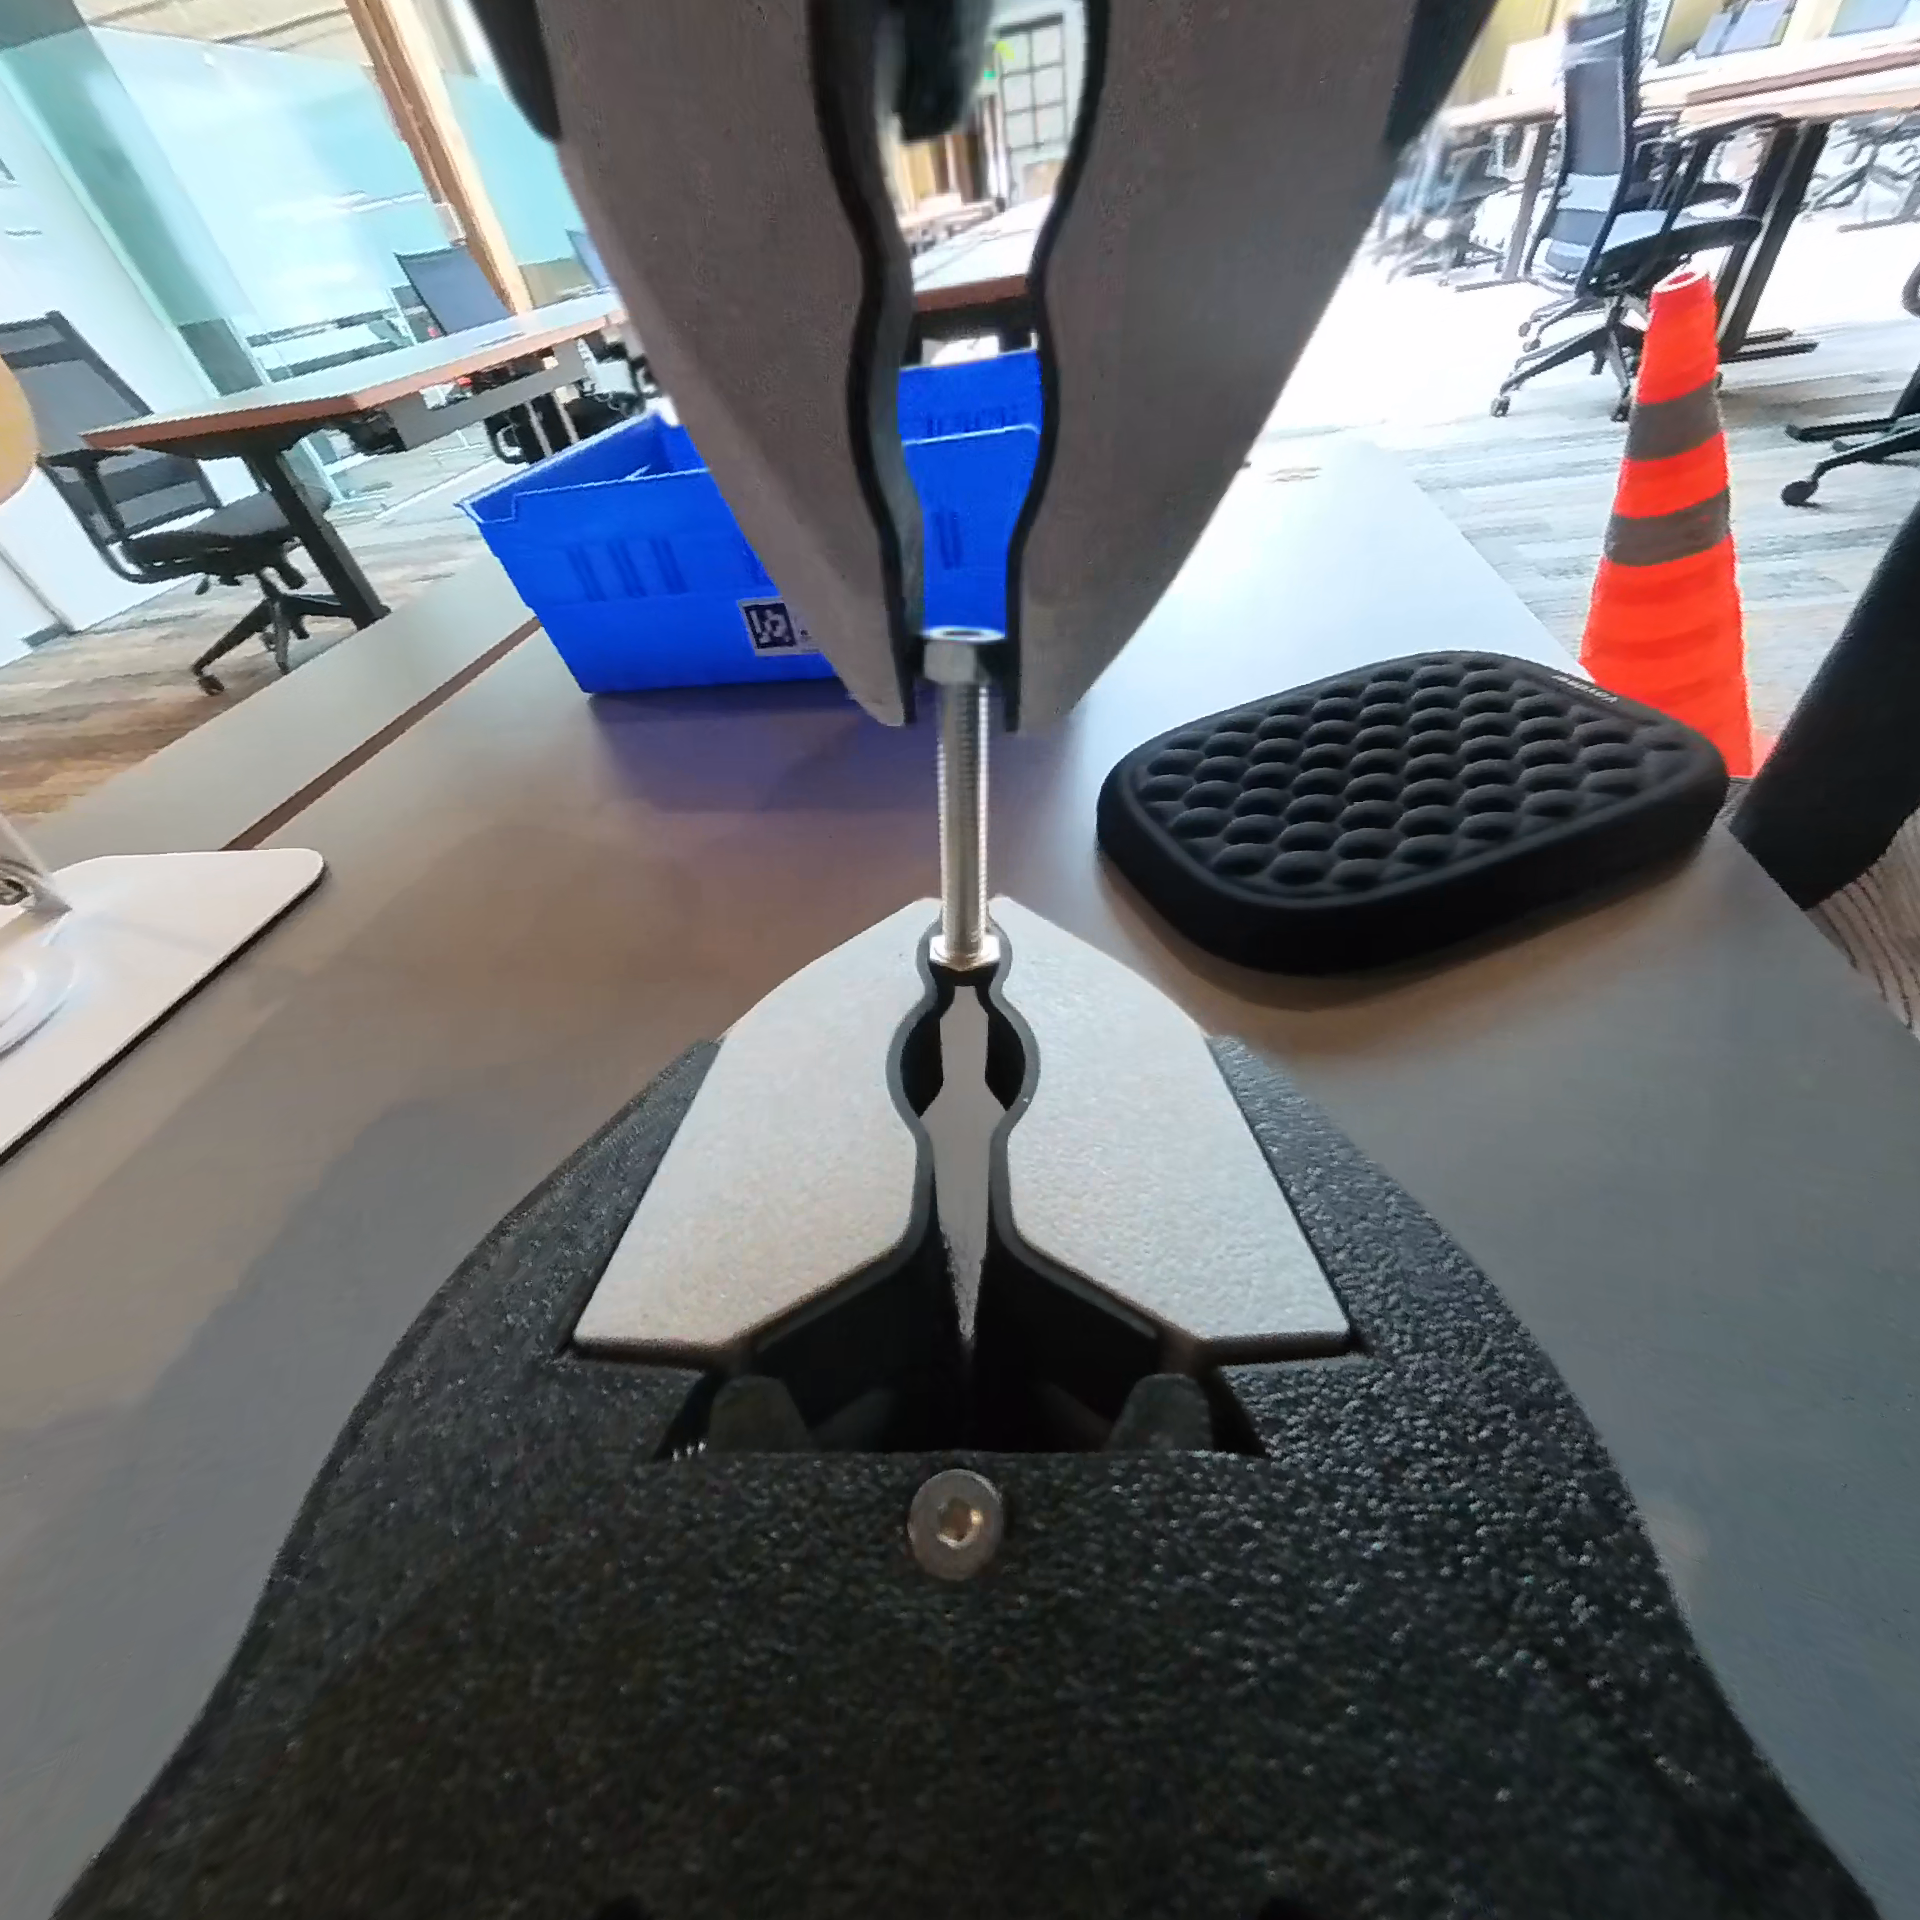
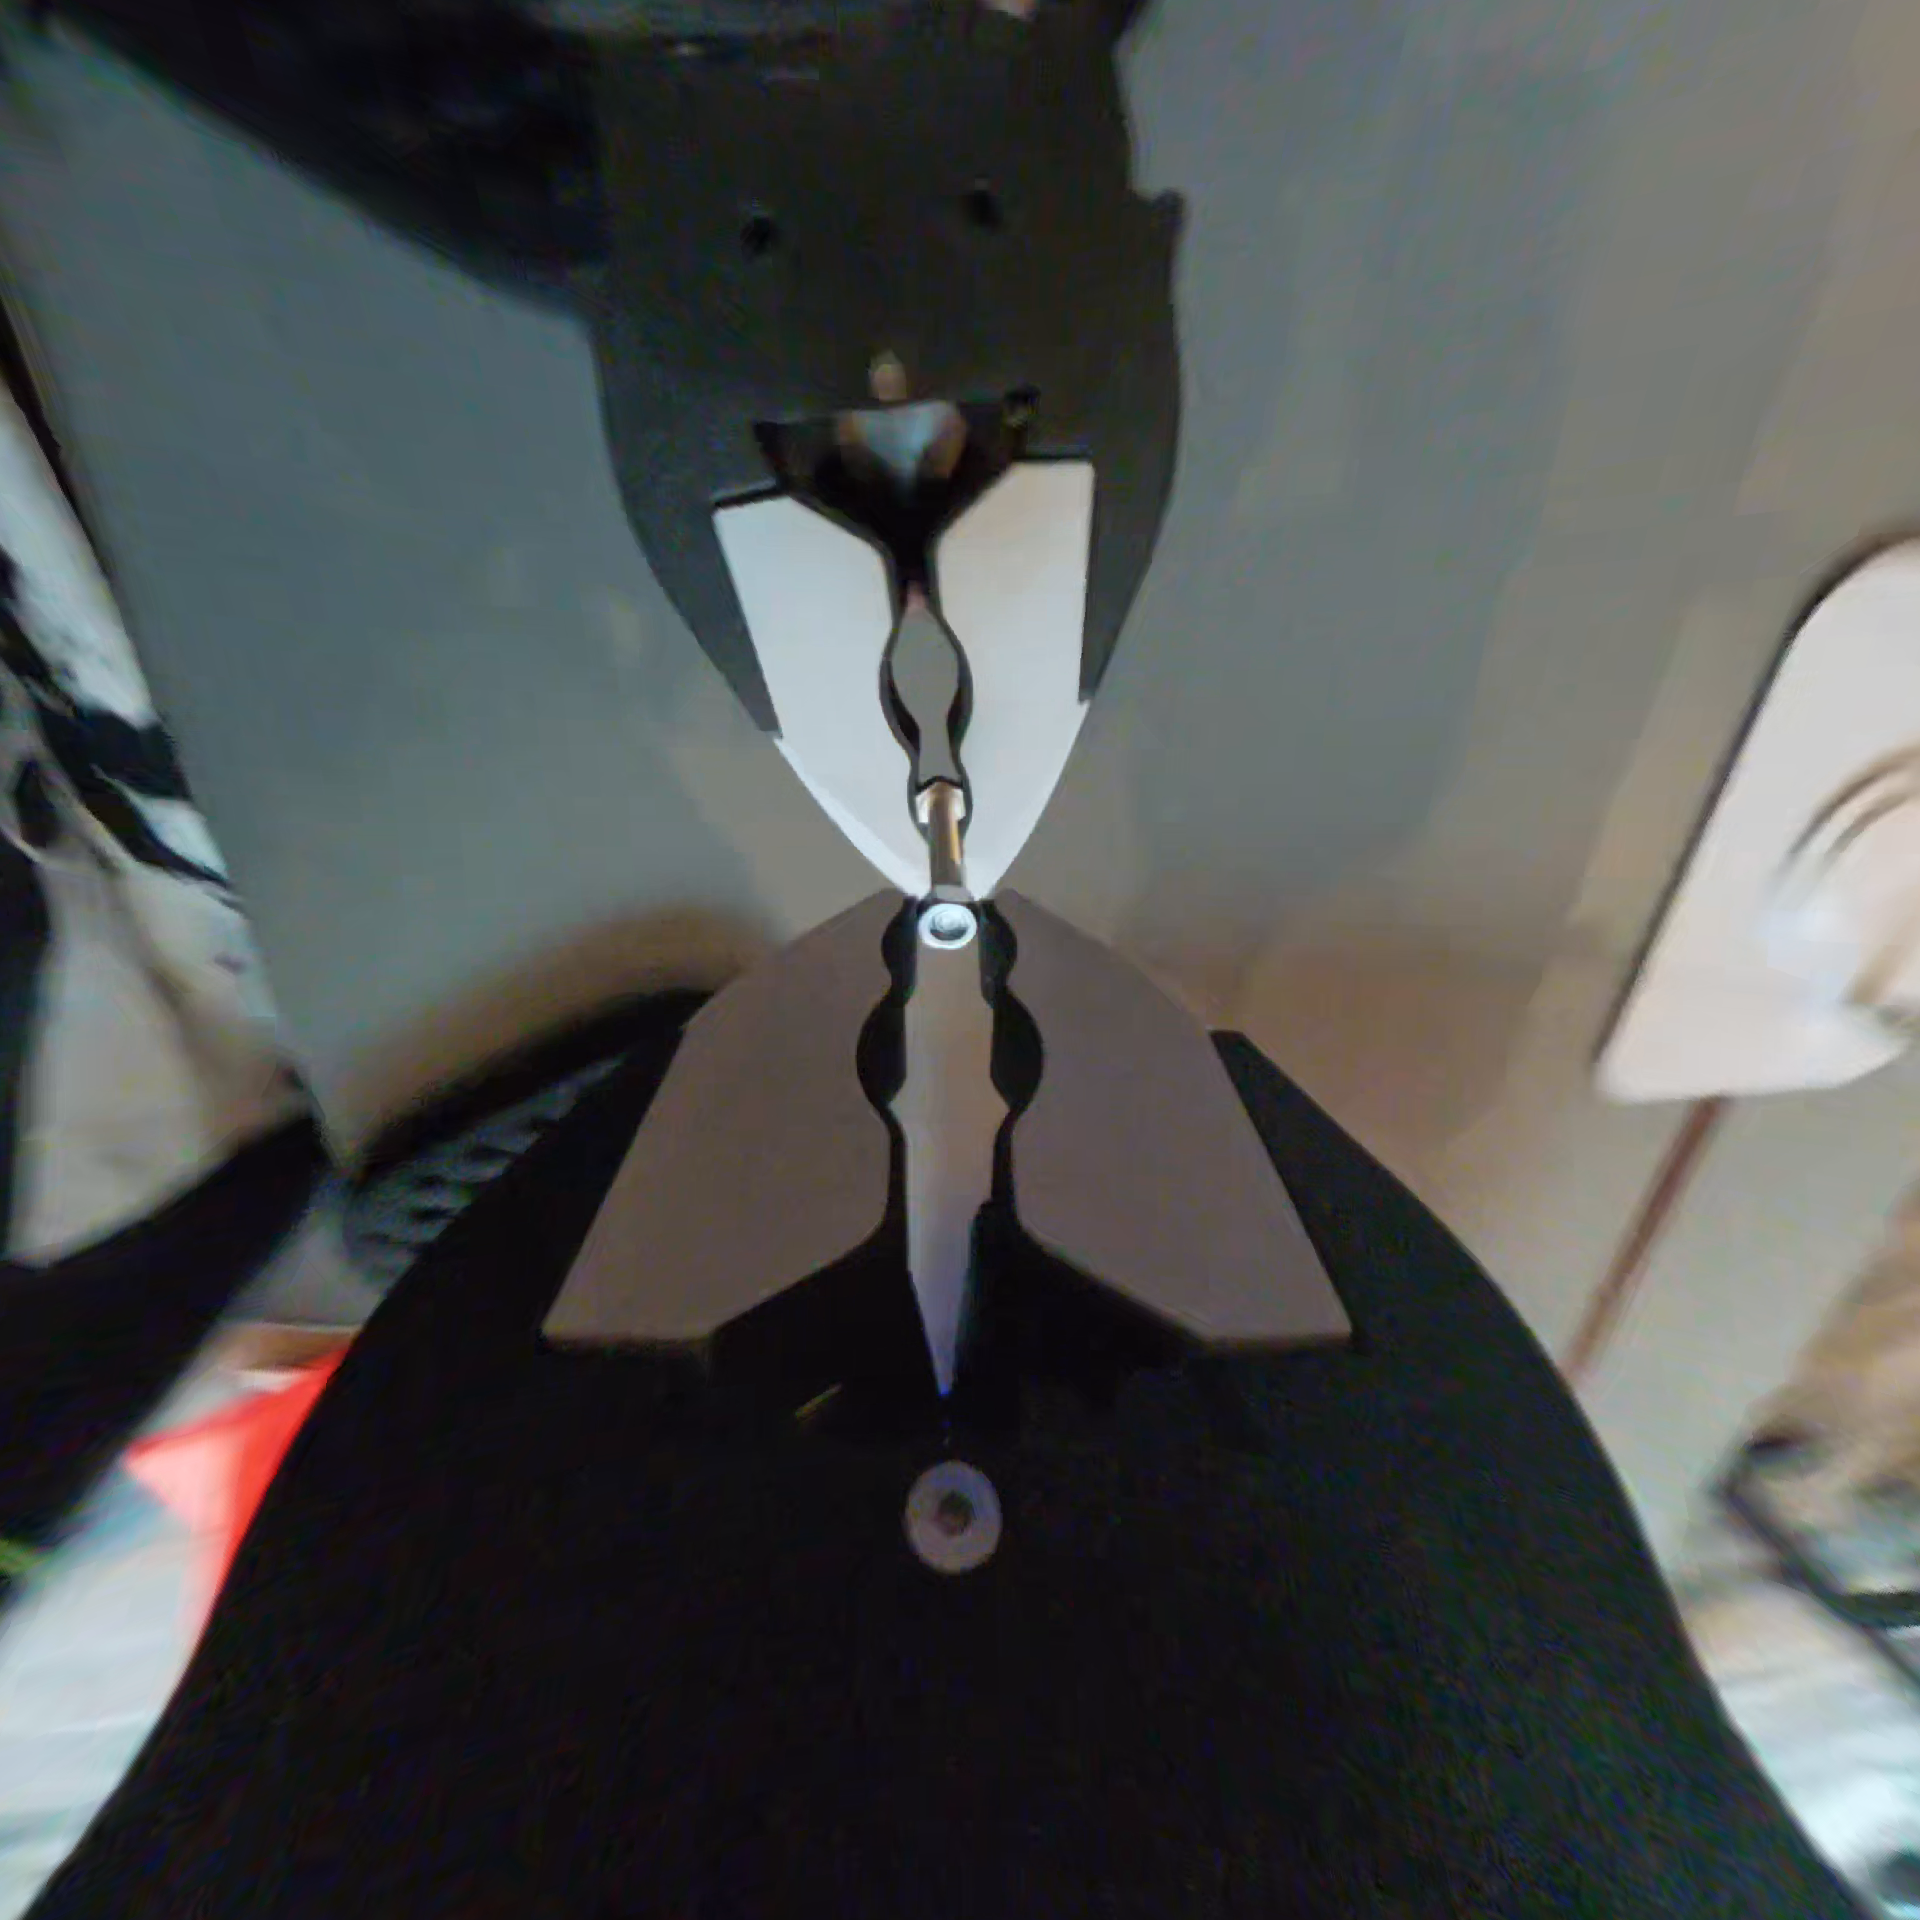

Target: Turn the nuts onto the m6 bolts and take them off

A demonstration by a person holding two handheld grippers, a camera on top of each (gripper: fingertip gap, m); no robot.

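Mid-threading: my left gripper (image 1: 964,961) clamps the threaded steel bolt (image 1: 964,821) by its head, my right gripper (image 2: 948,925) pinches the silver hex nut (image 1: 958,657) at the tip; unscrewing remains.

Open-plan office. Long wood-topped desks (image 1: 353,390) on dark metal legs are ranged at far left and far right, with black mesh swivel chairs (image 1: 1621,208) on castors drawn up to them. Glass partition walls (image 1: 260,197) are seen at far left, patterned carpet (image 1: 1538,520) at far right. An orange traffic cone (image 1: 1673,520) is stood on the floor beside the near grey table (image 1: 520,987).
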